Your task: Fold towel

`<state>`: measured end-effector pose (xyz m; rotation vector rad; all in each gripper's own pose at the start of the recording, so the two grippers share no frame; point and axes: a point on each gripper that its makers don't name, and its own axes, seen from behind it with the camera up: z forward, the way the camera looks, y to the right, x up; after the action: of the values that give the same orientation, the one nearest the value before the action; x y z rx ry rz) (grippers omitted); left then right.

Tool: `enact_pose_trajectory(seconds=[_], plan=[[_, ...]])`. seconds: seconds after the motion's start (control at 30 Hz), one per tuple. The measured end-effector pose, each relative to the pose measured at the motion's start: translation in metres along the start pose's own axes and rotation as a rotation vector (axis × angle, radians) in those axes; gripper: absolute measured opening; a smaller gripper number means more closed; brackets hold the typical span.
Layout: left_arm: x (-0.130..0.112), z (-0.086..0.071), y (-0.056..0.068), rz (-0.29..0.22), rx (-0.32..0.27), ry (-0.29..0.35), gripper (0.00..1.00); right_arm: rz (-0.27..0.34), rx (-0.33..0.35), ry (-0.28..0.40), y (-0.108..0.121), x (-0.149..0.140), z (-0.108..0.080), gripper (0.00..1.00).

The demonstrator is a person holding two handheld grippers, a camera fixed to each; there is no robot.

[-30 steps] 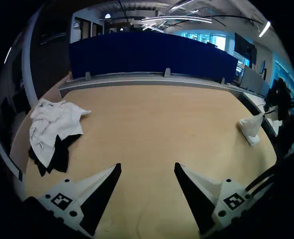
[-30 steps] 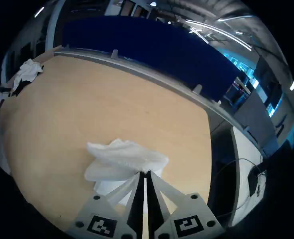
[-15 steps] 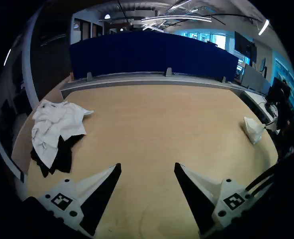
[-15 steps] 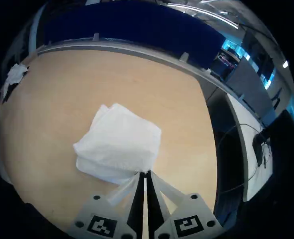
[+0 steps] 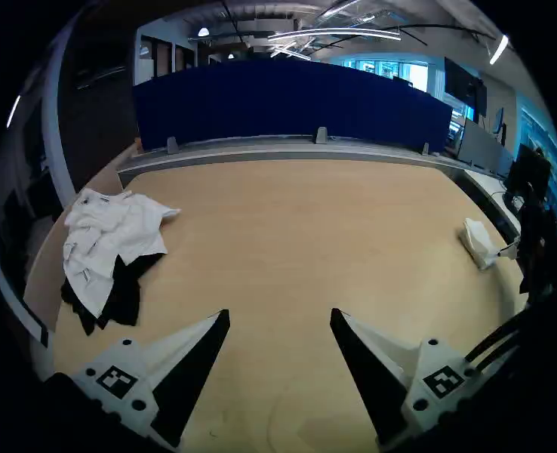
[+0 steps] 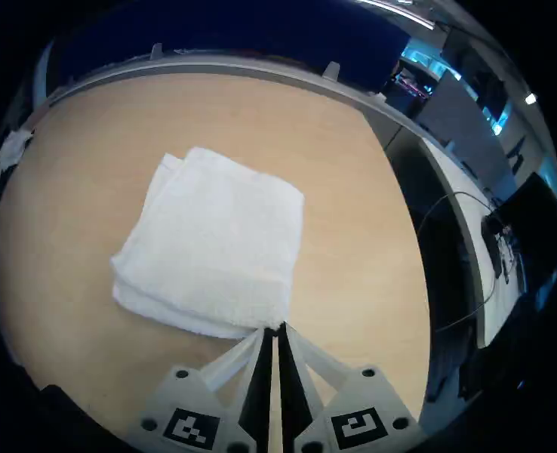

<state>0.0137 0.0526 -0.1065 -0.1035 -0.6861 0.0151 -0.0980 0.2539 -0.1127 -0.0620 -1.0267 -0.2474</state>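
My right gripper (image 6: 275,330) clamps the folded white terry towel (image 6: 210,241) — folding looks done, release remains; left gripper (image 5: 277,311) gapes.

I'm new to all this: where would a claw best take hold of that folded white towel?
Likely the near-left edge of the folded towel, coming in low along the table: its layers stack there into a thick lip, easy to pinch. The right claw grips its near corner.

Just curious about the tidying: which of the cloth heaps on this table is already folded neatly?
The white towel, lying flat as a square stack, its corner at the right gripper. The other heap, white and black cloth, lies crumpled.
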Motion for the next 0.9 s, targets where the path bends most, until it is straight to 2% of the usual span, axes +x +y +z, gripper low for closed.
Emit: enact_pose_trajectory(seconds=[0.23, 0.57, 0.7, 0.9], plan=[[-0.001, 0.000, -0.001, -0.001, 0.002, 0.000, 0.99, 0.036, -0.010, -0.018, -0.001, -0.008, 0.007, 0.06], [-0.001, -0.001, -0.003, 0.000, 0.004, 0.001, 1.00, 0.052, -0.025, -0.021, 0.001, -0.009, 0.009, 0.19], [-0.001, -0.002, -0.003, 0.001, 0.003, 0.002, 0.99, 0.064, -0.035, -0.014, 0.004, -0.009, 0.008, 0.35], [-0.001, -0.003, -0.004, -0.001, 0.002, 0.002, 0.99, 0.057, -0.057, 0.000, 0.011, -0.008, 0.000, 0.74]])
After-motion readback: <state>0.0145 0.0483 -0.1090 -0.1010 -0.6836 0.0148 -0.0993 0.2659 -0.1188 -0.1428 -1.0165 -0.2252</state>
